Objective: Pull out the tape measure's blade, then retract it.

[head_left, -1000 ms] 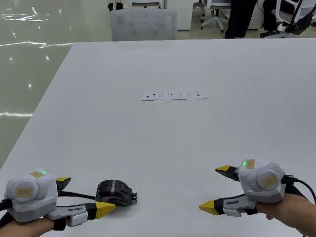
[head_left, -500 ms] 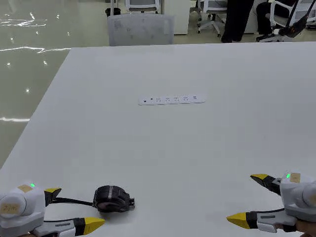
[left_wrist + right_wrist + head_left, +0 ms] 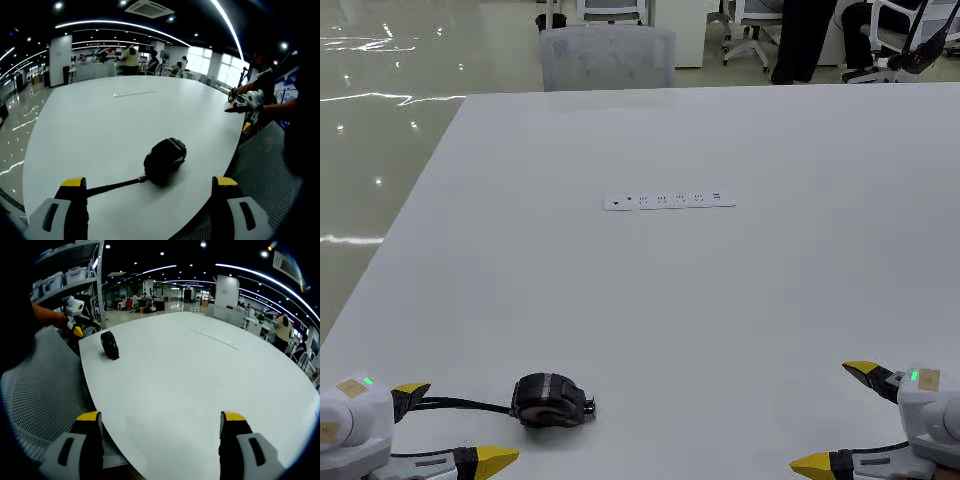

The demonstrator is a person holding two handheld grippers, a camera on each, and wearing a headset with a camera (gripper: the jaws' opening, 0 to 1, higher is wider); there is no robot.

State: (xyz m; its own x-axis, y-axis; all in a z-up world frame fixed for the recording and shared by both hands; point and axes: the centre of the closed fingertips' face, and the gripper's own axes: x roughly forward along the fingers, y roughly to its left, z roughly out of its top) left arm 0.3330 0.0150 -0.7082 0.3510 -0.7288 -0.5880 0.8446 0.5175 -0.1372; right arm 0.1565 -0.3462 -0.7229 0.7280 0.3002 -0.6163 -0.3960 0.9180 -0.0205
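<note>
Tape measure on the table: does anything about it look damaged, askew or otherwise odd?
Nothing stands out. The tape measure lies on the table with no damage visible and no blade showing, its strap trailing toward the open left gripper.

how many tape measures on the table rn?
1. A black tape measure at the near-left corner of the table, just ahead of the left tool, strap trailing toward it. The white strip mid-table is a power strip, not a second one. Nothing there could hide another.
</note>
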